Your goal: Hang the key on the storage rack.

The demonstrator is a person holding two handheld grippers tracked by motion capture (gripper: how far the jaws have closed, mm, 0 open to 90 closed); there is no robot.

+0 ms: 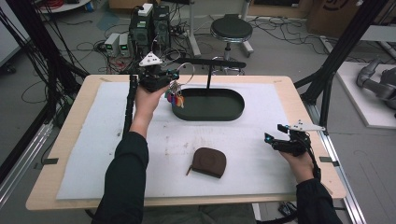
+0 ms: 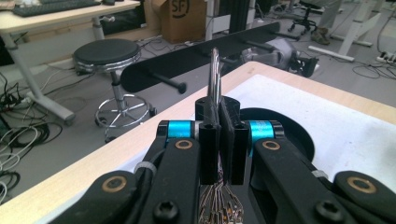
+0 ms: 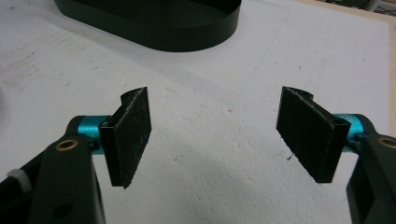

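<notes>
My left gripper (image 1: 173, 75) is held up over the left end of the black oval tray (image 1: 236, 112), shut on a silver key ring (image 1: 187, 70). A bunch of keys with coloured tags (image 1: 176, 97) hangs below it. In the left gripper view the ring (image 2: 215, 70) rises from between the closed jaws of the left gripper (image 2: 219, 111), close to the black peg bar (image 2: 196, 58), and the keys (image 2: 219, 205) dangle beneath. My right gripper (image 1: 274, 132) rests low near the table's right side, open and holding nothing; in the right gripper view it (image 3: 219, 126) hovers over bare white mat.
The peg bar (image 1: 210, 62) stands on a post rising from the tray. A brown zip pouch (image 1: 209, 162) lies on the white mat (image 1: 93, 140) at front centre. A stool (image 1: 231, 29) and cables stand on the floor beyond the table. The tray's edge (image 3: 187, 42) lies ahead of the right gripper.
</notes>
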